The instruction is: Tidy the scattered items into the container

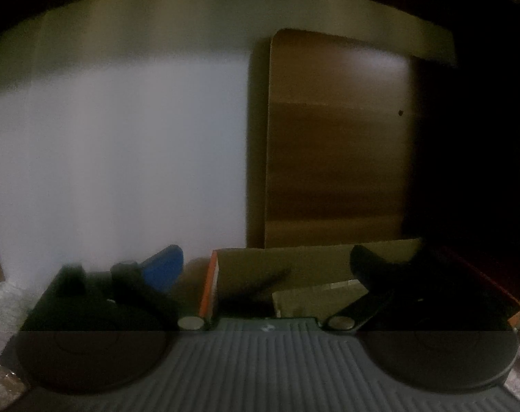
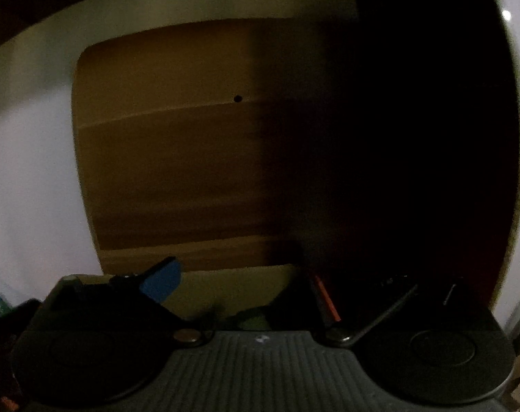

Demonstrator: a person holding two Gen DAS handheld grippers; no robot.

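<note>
Both views are dim and blurred, and much is lost in shadow. In the left wrist view, the whole 3 o'clock side is black. A tall brown wooden panel (image 1: 335,137) with one small dark hole stands against a pale grey wall (image 1: 115,137), its right edge fading into the dark. At 6 o'clock sits an open cardboard box with an orange-red outer edge (image 1: 260,267); only its near walls and part of its inside show, and its contents are too murky to name. A pale flat shape lies inside it, unclear. The left gripper (image 1: 267,264) has its jaws wide apart, a blue-tipped finger (image 1: 164,267) at 7 o'clock outside the box's left wall and a black finger (image 1: 366,264) at 5 o'clock over the box. Nothing sits between them.

In the right wrist view, the same brown panel (image 2: 170,144) fills the centre; everything from 1 to 5 o'clock is black. The right gripper (image 2: 270,281) shows a blue-tipped finger (image 2: 160,281) at 7 o'clock; the opposite finger is barely visible in the shadow. Its jaws look spread, empty. An orange-red box edge (image 2: 325,298) shows between them.
</note>
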